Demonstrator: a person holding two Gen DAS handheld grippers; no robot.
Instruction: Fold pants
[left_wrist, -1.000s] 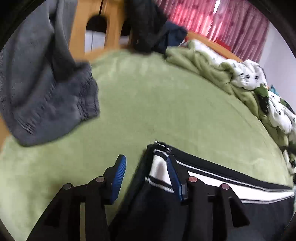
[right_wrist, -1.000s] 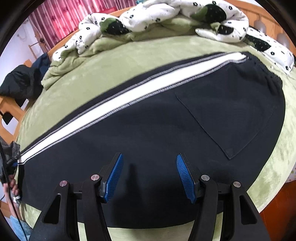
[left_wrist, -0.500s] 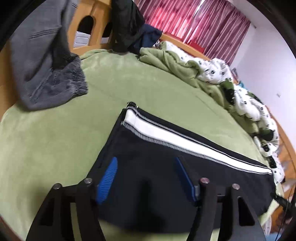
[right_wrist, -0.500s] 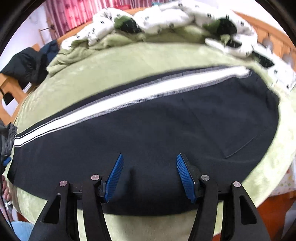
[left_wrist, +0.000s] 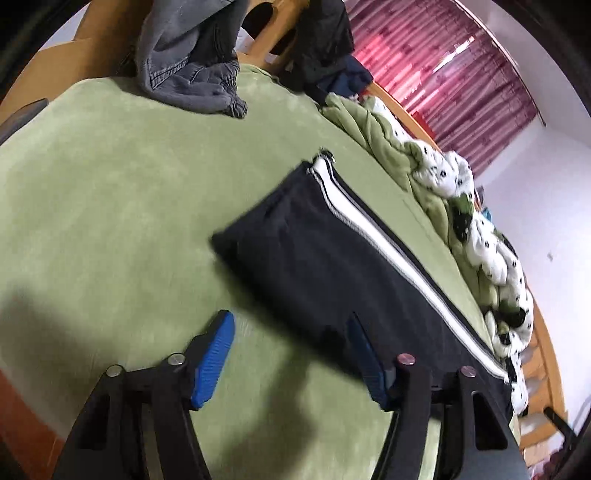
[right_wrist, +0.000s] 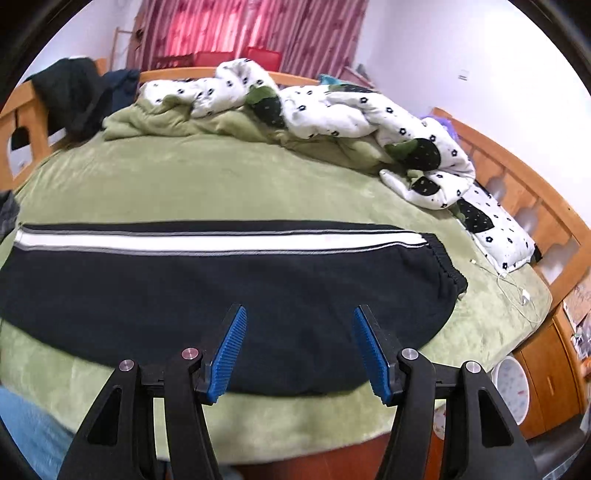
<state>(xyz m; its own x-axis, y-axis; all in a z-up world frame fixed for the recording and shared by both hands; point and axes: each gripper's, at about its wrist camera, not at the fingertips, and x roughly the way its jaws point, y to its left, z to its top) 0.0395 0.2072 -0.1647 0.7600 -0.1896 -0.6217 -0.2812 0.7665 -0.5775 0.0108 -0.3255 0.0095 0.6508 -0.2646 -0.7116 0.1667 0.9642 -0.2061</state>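
Nearest, the left tool hovers over the green bed cover, its jaws closing with nothing between them; the right tool stands spread and empty above the black track pants. These lie flat along the bed's near edge, white side stripe facing away. Beyond: grey trousers, a rumpled flower-print quilt, red curtains.

no readable text, labels, brands or numbers anywhere
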